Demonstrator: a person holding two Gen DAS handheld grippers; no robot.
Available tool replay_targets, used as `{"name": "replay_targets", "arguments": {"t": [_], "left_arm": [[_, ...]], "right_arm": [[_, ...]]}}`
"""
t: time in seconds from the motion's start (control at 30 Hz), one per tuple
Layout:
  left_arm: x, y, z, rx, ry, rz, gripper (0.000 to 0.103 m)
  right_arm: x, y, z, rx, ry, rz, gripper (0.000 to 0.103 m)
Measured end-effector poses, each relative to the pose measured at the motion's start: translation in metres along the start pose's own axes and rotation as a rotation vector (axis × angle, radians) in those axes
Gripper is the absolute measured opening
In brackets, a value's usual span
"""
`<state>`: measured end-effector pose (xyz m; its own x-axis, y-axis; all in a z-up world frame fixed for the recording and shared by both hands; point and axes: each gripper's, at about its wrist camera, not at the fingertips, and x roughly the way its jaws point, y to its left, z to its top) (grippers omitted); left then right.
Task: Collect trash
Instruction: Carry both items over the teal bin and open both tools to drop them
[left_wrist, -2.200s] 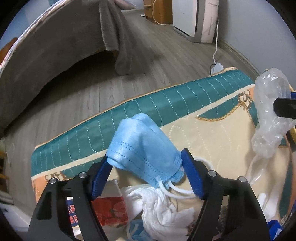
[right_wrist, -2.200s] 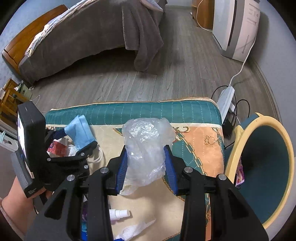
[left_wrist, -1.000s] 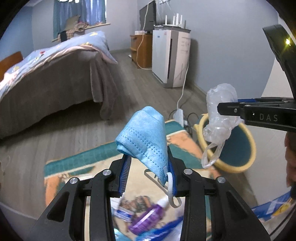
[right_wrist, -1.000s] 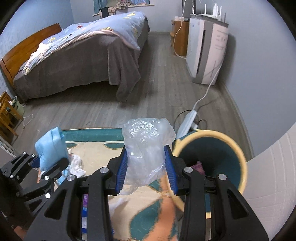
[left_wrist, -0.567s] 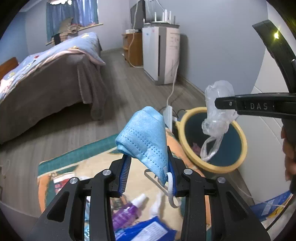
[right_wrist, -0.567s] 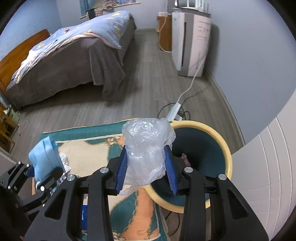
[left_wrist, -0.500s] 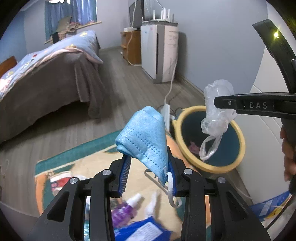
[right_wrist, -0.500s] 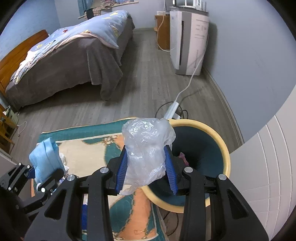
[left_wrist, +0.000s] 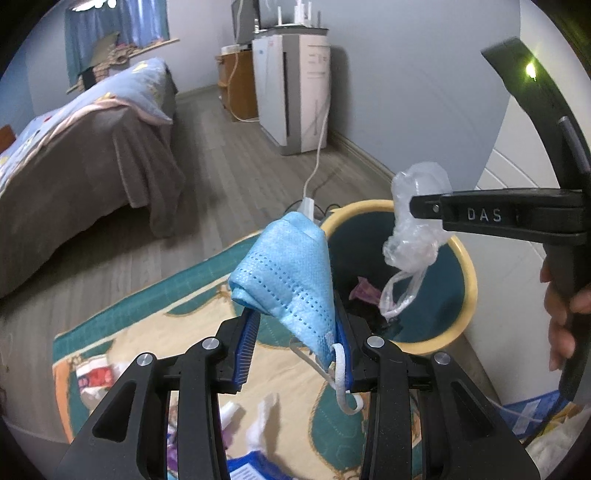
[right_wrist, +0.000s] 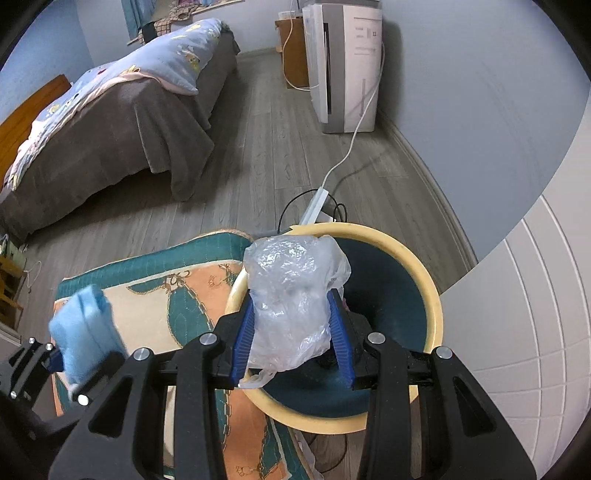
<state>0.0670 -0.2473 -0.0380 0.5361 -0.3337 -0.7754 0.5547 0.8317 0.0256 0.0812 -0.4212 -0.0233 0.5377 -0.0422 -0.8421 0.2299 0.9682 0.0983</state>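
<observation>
Biggest thing in the room is the one bed (right_wrist: 110, 110) with a grey-brown cover and a pale blue printed quilt on top, then one white tower appliance (right_wrist: 343, 66) against the wall; it's got printing on its front but way too small to read. One patterned rug (right_wrist: 177, 291) in teal, cream and orange lies on the wood floor, with a few bits of litter (left_wrist: 258, 421) on it, blurry so I can't count them properly. One trash bin (right_wrist: 432, 306), yellow rim and dark teal inside, sits at the rug's corner next to a white power strip (right_wrist: 314, 206); something purple is in the bottom. Two grippers: the right gripper (right_wrist: 291, 336) is clamped on one crumpled clear plastic bag (right_wrist: 291, 295), held right over the bin opening. The only readable text is "DAS" on that gripper's finger in the left view. The left gripper (left_wrist: 295, 343) is pinching one folded blue face mask (left_wrist: 288, 266), ear loop dangling, over the rug just beside the bin.
</observation>
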Motion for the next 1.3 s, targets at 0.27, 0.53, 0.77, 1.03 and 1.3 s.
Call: {"name": "replay_targets", "arguments": {"t": [0.27,0.53,0.77,1.03,1.3], "left_arm": [[0.018,-0.022,0.012,0.025,0.005,-0.039,0.039],[0.035,-0.053,0.024,0.084,0.015,-0.071,0.039],[0.051,-0.069,0.034,0.084,0.036,-0.093,0.039],[0.059,-0.091,0.036,0.150,0.026,-0.106,0.055],[0.058,-0.084,0.036,0.129,-0.004,-0.072,0.078]], "right_arm": [[0.007,-0.032,-0.002,0.030,0.014,-0.052,0.038],[0.019,-0.072,-0.004,0.119,0.033,-0.098,0.038],[0.023,-0.091,-0.008,0.157,0.044,-0.133,0.038],[0.029,-0.105,-0.012,0.204,0.064,-0.122,0.038],[0.022,-0.103,-0.009,0.212,0.009,-0.087,0.057]]}}
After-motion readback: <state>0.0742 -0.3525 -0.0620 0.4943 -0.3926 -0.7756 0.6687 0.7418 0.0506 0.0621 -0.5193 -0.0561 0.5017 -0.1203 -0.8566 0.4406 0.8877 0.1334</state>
